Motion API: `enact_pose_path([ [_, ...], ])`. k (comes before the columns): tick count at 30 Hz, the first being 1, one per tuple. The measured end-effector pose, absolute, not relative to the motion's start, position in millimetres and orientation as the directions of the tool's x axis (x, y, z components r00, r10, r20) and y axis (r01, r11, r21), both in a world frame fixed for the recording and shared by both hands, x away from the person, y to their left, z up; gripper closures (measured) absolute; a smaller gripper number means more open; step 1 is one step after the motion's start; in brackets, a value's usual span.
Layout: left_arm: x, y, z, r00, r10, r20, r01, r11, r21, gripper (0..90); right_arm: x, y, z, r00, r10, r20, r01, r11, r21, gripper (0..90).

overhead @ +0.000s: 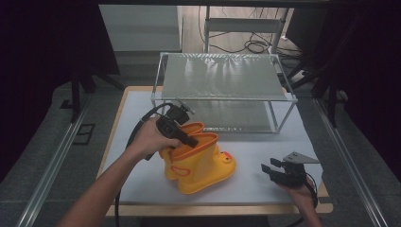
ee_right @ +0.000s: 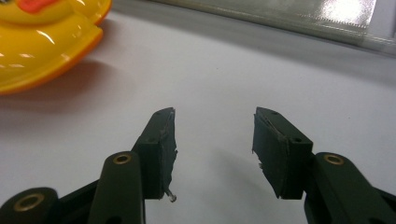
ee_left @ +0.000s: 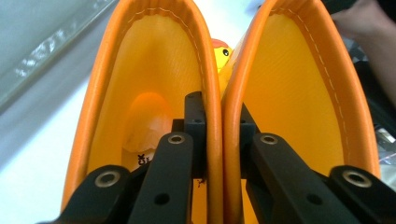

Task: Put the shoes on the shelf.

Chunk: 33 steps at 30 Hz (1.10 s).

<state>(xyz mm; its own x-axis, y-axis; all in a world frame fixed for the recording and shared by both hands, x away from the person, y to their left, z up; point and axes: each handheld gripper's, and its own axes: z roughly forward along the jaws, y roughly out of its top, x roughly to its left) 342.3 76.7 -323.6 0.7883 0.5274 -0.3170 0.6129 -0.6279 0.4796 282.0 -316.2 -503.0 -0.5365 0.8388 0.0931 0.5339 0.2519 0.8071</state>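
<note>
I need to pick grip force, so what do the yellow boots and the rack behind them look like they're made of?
The yellow boots look like soft rubber or PVC: glossy moulded skin, orange stitched rims, thin walls pinched together by the left gripper. The rack seems to be white-painted metal frame with shelves of translucent, ridged sheet, probably plastic; glass can't be ruled out.

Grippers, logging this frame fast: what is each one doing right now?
Left gripper: shut on the yellow boots, pinching their two adjoining rims together.
Right gripper: open, holding nothing.
</note>
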Motion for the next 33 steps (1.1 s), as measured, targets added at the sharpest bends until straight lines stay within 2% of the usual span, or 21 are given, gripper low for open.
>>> enact_pose_path([
  [15, 341, 46, -282, 0.836, 0.434, -0.336, 0.549, -0.643, 0.534, 81.8, 283, -317, -505, -0.536, 0.839, 0.095, 0.54, 0.254, 0.803, 48.5],
  [33, 358, 18, -208, 0.844, 0.441, -0.306, 0.532, -0.61, 0.588, 81.6, 283, -321, -504, -0.522, 0.847, 0.102, 0.541, 0.236, 0.807, 48.8],
])
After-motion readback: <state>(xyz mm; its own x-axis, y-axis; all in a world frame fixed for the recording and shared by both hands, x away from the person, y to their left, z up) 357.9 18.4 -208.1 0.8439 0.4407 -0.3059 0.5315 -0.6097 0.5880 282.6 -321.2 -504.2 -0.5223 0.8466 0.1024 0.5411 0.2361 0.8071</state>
